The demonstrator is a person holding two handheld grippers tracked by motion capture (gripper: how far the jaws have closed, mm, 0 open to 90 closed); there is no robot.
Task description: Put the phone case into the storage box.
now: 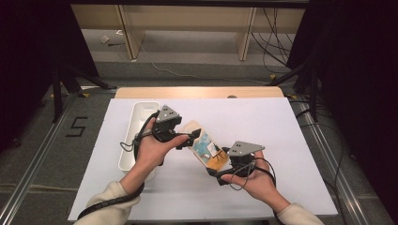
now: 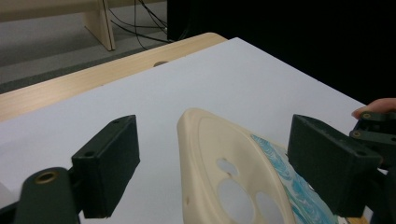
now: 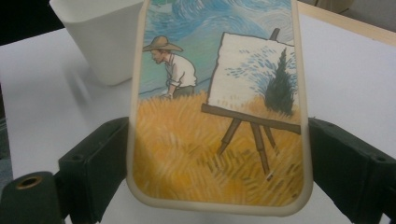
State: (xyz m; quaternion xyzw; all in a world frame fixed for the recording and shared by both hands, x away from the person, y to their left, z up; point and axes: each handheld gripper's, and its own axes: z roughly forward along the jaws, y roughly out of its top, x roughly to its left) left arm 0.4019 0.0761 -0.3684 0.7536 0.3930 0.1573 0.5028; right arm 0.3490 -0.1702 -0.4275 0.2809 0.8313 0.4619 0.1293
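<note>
A cream-rimmed phone case (image 1: 206, 147) with a painted picture of an artist at an easel is held a little above the white table. My right gripper (image 1: 217, 168) is shut on its lower end; in the right gripper view the jaws press both long edges of the case (image 3: 215, 116). My left gripper (image 1: 190, 138) is at the case's upper end. In the left gripper view the case (image 2: 224, 163) shows its camera cutouts between the jaws. The left pad stands clear of the rim and the right pad is at its edge, so this gripper (image 2: 217, 168) is open.
A long white tray (image 1: 136, 122) lies at the left of the table, beside my left hand; one of its ends (image 3: 102, 42) rises behind the case. White paper (image 1: 263, 122) covers the tabletop, with a wooden edge (image 1: 197, 92) at the far side. Cables trail from both grippers.
</note>
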